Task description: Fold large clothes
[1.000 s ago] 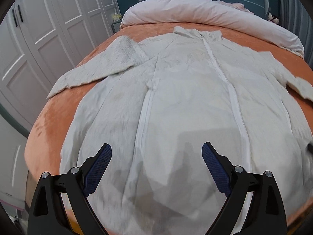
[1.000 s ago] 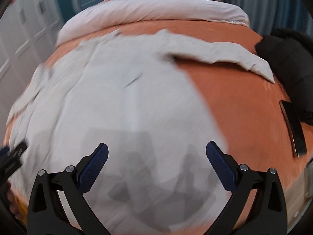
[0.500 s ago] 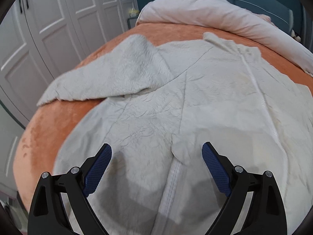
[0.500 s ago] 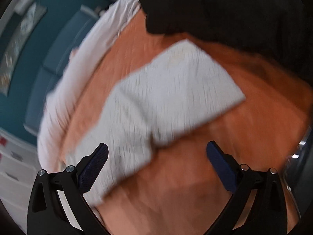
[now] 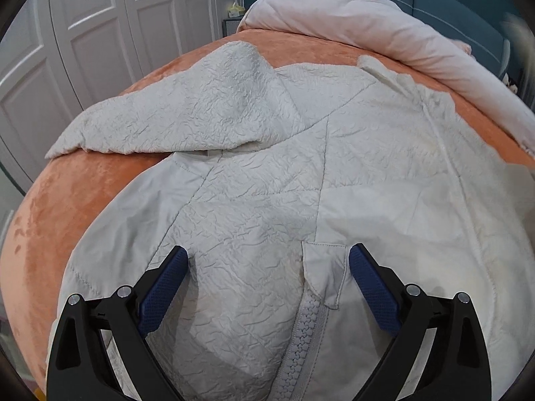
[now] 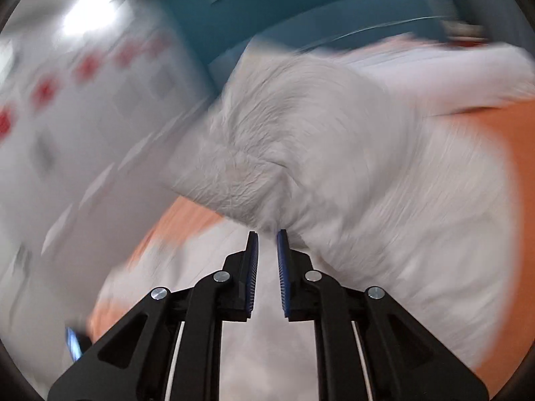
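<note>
Left tongs [image 5: 267, 279] gape over the coat [image 5: 254, 200]; right tongs [image 6: 266, 234], just closing, pinch its sleeve [image 6: 267, 153].

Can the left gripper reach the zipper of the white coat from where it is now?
Probably yes. The left gripper hangs open right over the white coat, and the zipper lies uncovered between its fingers, with nothing in the way.

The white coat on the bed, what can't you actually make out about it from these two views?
- Hem of the white coat: left wrist view, cut off by the bottom edge behind the open left hand-held gripper.
- Its far sleeve: left wrist view, lost past the right edge.
- Grip of the right hand-held gripper: its jaws have just been closing; motion blur hides whether the sleeve is pinched.
- Wardrobe: right wrist view, smeared.
</note>
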A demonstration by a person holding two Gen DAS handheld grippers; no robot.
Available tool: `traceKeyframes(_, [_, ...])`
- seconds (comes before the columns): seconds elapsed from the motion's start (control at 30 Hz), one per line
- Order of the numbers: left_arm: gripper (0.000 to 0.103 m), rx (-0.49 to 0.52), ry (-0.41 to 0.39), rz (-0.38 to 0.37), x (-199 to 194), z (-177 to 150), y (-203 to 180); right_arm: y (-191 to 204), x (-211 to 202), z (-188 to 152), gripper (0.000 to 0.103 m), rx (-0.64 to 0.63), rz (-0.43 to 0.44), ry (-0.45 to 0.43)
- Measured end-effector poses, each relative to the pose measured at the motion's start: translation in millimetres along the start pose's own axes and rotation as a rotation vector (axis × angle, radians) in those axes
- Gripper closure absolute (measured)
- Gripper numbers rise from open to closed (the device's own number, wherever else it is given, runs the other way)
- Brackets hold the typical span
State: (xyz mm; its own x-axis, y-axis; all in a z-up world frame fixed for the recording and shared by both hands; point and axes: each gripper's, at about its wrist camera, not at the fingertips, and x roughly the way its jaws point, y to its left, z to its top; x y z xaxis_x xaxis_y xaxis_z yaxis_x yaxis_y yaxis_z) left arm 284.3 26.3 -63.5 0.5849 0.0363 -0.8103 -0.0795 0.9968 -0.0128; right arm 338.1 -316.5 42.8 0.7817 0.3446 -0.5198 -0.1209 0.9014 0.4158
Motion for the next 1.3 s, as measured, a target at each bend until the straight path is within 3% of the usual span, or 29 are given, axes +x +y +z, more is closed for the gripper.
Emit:
traceKeyframes(0.07, [0.008,-0.020,-0.004,-0.019,-3,5,6,45,47,-32,0.066,-0.117,-0.004,0.134])
traceKeyframes(0.17, [0.008,-0.045,-0.028,-0.062,-10,20,16,75,75,-77,0.066,-0.196,-0.036,0.226])
traceKeyframes(0.3, [0.008,-0.135,-0.007,-0.183,1,51,24,35,40,-69,0.059,-0.038,-0.068,0.159])
traceKeyframes(0.43, [0.008,-0.219,0.060,-0.295,30,77,10,-29,-6,-67,0.057,0.122,-0.235,0.061])
traceKeyframes(0.53, [0.009,-0.213,0.089,-0.322,58,88,-15,-66,-23,-69,0.057,0.197,-0.361,0.025])
traceKeyframes(0.6, [0.027,-0.184,0.116,-0.282,77,91,-33,-81,-21,-65,0.060,0.210,-0.406,0.021])
traceKeyframes(0.7, [0.035,-0.112,0.093,-0.201,87,91,-49,-92,-5,-64,0.071,0.204,-0.425,0.050])
traceKeyframes(0.77, [0.036,-0.075,0.081,-0.171,89,90,-54,-98,7,-70,0.078,0.187,-0.449,0.087])
traceKeyframes(0.87, [0.034,-0.011,0.050,-0.132,94,83,-60,-108,11,-89,0.079,0.185,-0.470,0.114])
traceKeyframes(1.1, [0.029,0.051,-0.030,-0.043,100,68,-72,-105,17,-98,0.079,0.145,-0.506,0.102])
traceKeyframes(1.3, [0.029,-0.027,-0.031,-0.132,90,68,-47,-106,16,-96,0.079,0.145,-0.509,0.108])
